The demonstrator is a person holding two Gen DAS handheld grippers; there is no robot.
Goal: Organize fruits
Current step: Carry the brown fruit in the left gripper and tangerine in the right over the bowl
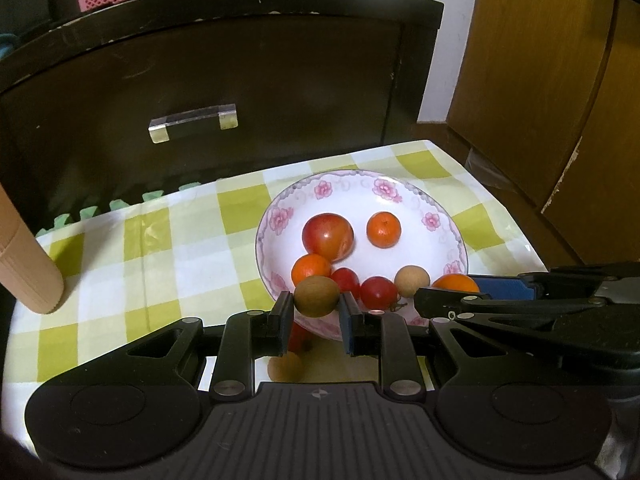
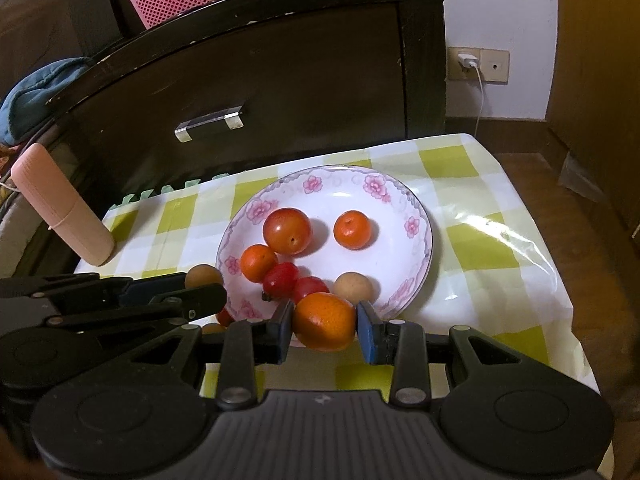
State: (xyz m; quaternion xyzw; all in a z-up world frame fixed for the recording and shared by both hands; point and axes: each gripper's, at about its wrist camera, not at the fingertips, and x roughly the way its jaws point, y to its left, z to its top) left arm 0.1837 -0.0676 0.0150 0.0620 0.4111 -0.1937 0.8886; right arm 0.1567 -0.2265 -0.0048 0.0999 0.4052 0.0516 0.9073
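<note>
Presently: my left gripper (image 1: pixel 316 306) pinches a longan (image 1: pixel 316 295), my right gripper (image 2: pixel 324 322) an orange (image 2: pixel 325 321), both held over the bowl (image 2: pixel 416 204) rim for dropping among the gathered fruit.

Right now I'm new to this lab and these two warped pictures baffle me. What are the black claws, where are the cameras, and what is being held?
There is no robot arm: a person holds a two-finger gripper in each hand, and a fisheye camera on each looks along its fingers. The left gripper holds a brown fruit. The right gripper holds an orange. Both are at the near rim of a flowered bowl on a checked cloth. In the bowl lie a large red fruit, two small oranges, two small red fruits and a tan one. Two more fruits lie on the cloth, below the left gripper.
</note>
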